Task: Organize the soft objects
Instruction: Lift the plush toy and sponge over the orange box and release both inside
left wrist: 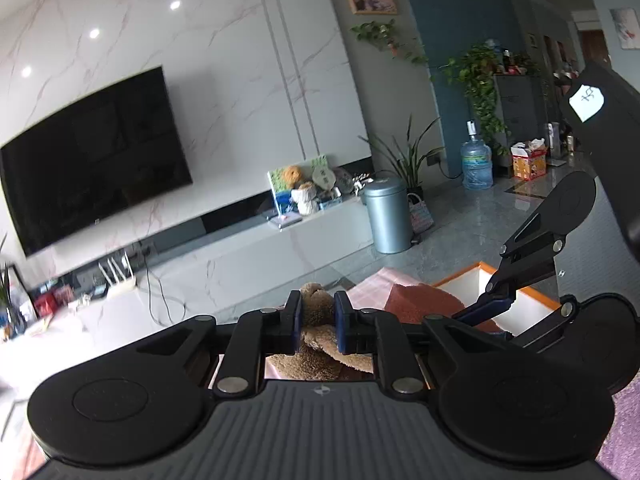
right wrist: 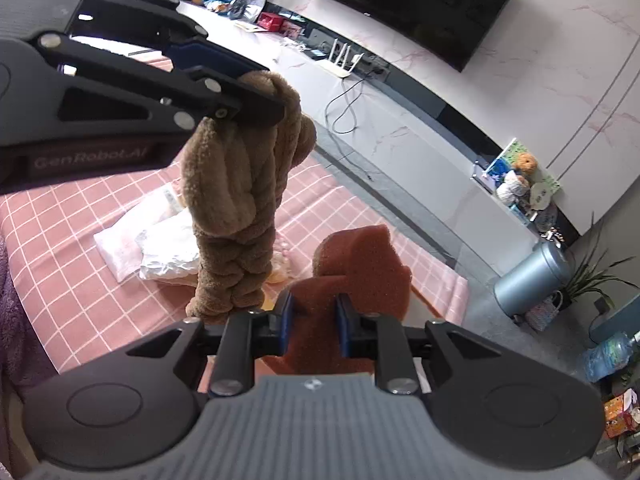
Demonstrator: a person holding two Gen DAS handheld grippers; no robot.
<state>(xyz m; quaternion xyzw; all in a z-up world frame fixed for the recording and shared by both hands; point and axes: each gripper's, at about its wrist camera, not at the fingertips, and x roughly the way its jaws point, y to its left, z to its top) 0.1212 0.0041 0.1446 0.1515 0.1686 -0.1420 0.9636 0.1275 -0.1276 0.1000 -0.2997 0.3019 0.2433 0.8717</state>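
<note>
A tan plush toy (right wrist: pixel 240 184) hangs lifted above the pink checked cloth (right wrist: pixel 80 220). My left gripper (right wrist: pixel 253 92) is shut on its top; the left wrist view shows the tan plush toy (left wrist: pixel 316 320) pinched in my left gripper (left wrist: pixel 319 322). A rust-red soft toy (right wrist: pixel 360 268) is clamped in my right gripper (right wrist: pixel 315 320), also raised off the cloth. From the left wrist view, the right gripper (left wrist: pixel 494 300) comes in from the right, holding the rust-red toy (left wrist: pixel 420 304) by a white box with an orange rim (left wrist: pixel 524 296).
White and pale soft items (right wrist: pixel 160 240) lie on the cloth under the tan toy. Beyond the cloth's far edge are a low TV cabinet (right wrist: pixel 400 128), a wall TV (left wrist: pixel 96 152), a metal bin (left wrist: pixel 387 216) and a water bottle (left wrist: pixel 476 164) on the floor.
</note>
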